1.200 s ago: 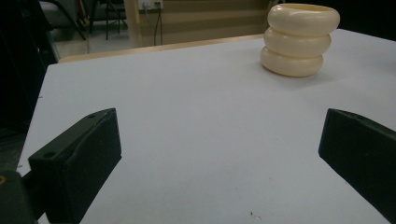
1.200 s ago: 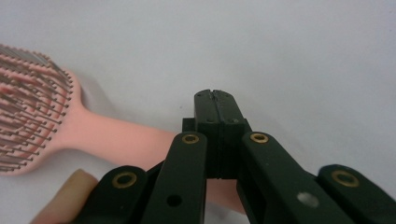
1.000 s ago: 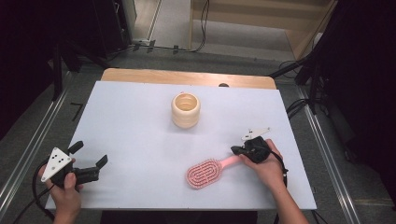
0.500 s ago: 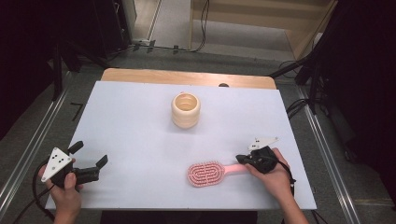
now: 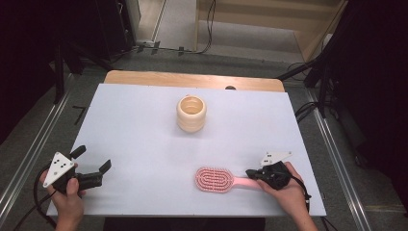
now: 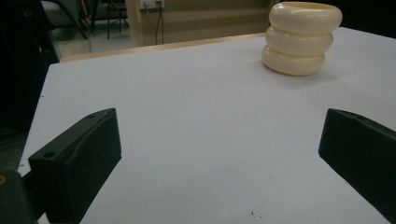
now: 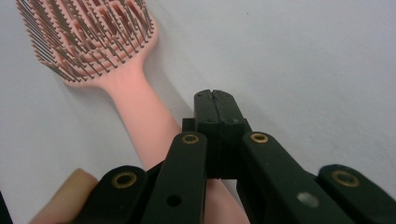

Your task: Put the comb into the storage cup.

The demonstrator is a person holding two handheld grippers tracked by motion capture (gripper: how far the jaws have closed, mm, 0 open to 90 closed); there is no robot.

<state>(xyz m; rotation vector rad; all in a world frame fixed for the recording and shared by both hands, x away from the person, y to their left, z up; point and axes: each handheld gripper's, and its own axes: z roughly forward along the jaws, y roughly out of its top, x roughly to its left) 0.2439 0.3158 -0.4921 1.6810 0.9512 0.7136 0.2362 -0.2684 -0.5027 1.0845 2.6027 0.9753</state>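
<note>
On the near right of the counter (image 5: 144,115), my right tool (image 5: 254,174) clenched empty beside the pink hairbrush (image 5: 215,179) handle, my left tool (image 5: 91,166) released, cream cup (image 5: 191,112) far.

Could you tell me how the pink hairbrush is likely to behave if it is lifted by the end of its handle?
The pink hairbrush looks like moulded plastic, so probably stiff and light. Its vented oval head is wider than the handle, so held by the end it may droop head-down or twist. The handle looks smooth, so possibly slippery. The right tool sits shut just above the handle, not around it.
</note>
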